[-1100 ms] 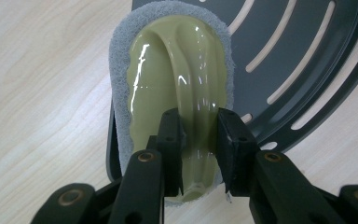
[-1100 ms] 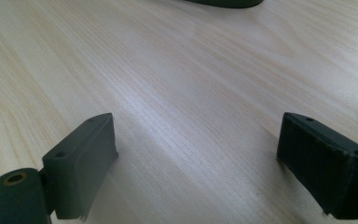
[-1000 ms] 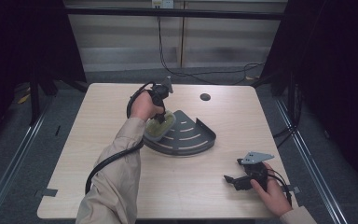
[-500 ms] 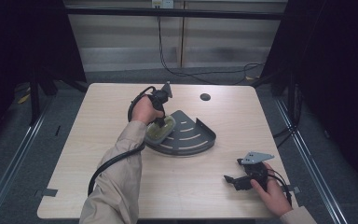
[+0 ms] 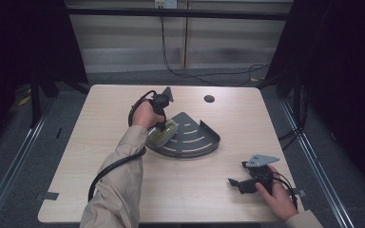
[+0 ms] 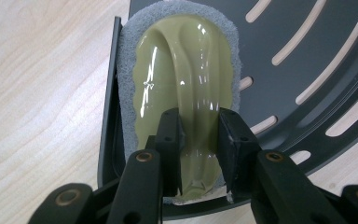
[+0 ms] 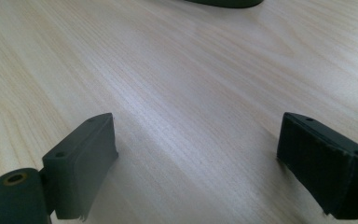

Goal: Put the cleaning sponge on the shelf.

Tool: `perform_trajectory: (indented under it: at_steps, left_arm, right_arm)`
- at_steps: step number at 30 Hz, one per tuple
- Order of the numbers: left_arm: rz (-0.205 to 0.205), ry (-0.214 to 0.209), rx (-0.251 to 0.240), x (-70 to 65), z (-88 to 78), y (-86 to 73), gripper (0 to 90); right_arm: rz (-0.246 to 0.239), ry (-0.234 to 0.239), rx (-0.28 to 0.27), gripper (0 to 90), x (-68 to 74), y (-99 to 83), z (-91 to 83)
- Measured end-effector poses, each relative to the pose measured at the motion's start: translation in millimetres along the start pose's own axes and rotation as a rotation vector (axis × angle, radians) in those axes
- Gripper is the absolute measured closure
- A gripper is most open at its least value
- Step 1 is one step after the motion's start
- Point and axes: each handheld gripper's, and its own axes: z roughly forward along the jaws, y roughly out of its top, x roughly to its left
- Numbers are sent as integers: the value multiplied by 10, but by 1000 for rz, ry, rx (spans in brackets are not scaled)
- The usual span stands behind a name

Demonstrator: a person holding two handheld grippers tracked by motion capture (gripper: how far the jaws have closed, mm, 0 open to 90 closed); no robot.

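An olive-green scrubber (image 6: 186,79) with a grey pad underneath lies at the left edge of a dark grey slotted corner tray (image 6: 317,56). My left gripper (image 6: 199,126) points down on it, and its jaws are closed on the scrubber's raised glossy ridge. From the high view, the left gripper (image 5: 162,124) stands over the scrubber (image 5: 165,134) on the tray (image 5: 197,141) at mid-table. My right gripper (image 5: 234,183) rests low near the front right of the table. In its own view the right gripper (image 7: 198,154) is open wide over bare wood.
A small black round disc (image 5: 209,99) sits on the far side of the light wooden table (image 5: 100,118). A black cable (image 5: 111,166) trails from the left gripper along the forearm. Dark floor and metal rails surround the table.
My left hand has shifted slightly toward the near side over the scrubber. The right gripper has stayed in place.
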Motion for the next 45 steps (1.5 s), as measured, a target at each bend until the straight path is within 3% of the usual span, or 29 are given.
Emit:
perform_trajectory:
  at_steps: [6, 35, 45]
  left_arm:
    - [-4, 19, -7, 3, 5, -23, 695]
    - [-34, 9, -21, 34, 110, -176, 667]
    - [-42, 25, -58, 57, 115, -280, 555]
  right_arm:
    - [1, 2, -1, 111, 0, 0, 1]
    - [0, 2, -1, 111, -1, -1, 1]
    - [-1, 2, 0, 110, -1, -1, 1]
